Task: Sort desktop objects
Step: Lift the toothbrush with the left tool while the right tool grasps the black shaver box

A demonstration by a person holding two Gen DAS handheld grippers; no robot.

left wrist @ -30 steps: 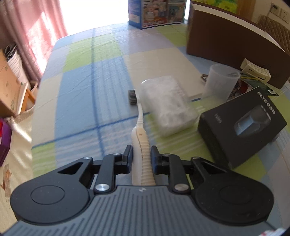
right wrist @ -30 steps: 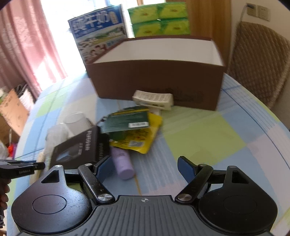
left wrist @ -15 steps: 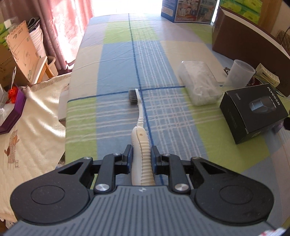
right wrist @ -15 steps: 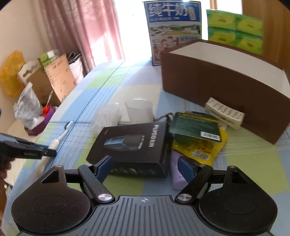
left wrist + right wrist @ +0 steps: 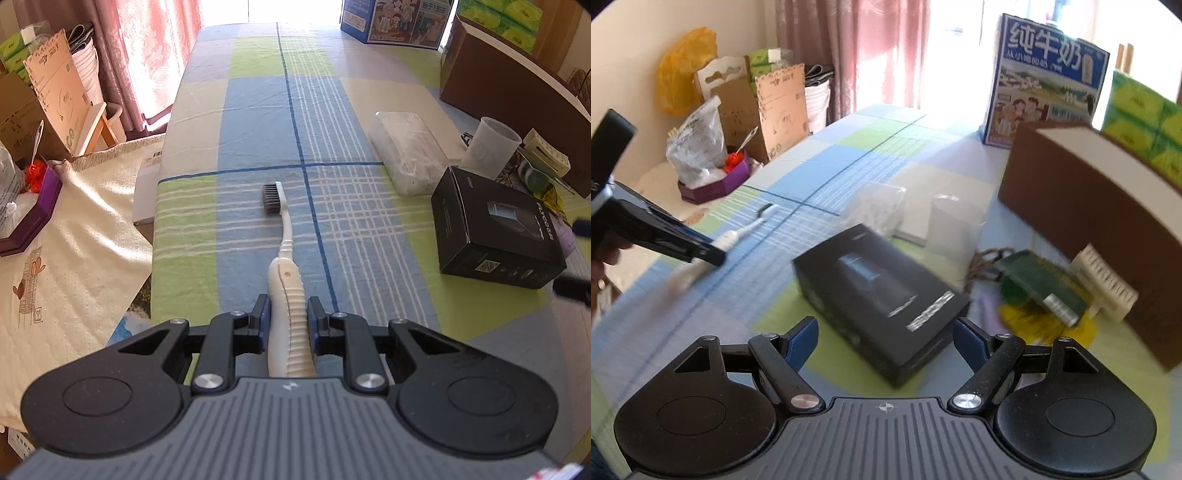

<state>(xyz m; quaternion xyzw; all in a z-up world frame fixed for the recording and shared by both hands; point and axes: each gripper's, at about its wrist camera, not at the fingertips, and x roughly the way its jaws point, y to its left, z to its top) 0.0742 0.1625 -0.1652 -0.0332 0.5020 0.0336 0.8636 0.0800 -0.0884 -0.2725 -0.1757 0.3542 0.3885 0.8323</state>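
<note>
My left gripper (image 5: 288, 314) is shut on the ribbed handle of a white toothbrush (image 5: 283, 236), whose dark bristles point away over the checked tablecloth. In the right wrist view the same left gripper (image 5: 713, 254) shows at the left, a hand behind it, with the toothbrush (image 5: 746, 230) sticking out. My right gripper (image 5: 884, 341) is open, hovering just above and before a black product box (image 5: 879, 295), nothing between its fingers. That black box (image 5: 495, 229) lies at the right in the left wrist view.
A clear plastic pack (image 5: 406, 151), a translucent cup (image 5: 491, 144), a green packet (image 5: 1041, 284) on a yellow one, and a cream ribbed case (image 5: 1104, 284) lie near the open brown cardboard box (image 5: 1108, 214). A milk carton (image 5: 1041, 81) stands behind. The table's left edge (image 5: 157, 221) drops off.
The left gripper has pulled back and left with the toothbrush, away from the clear pack. The right gripper has swung left and now faces the black box squarely.
</note>
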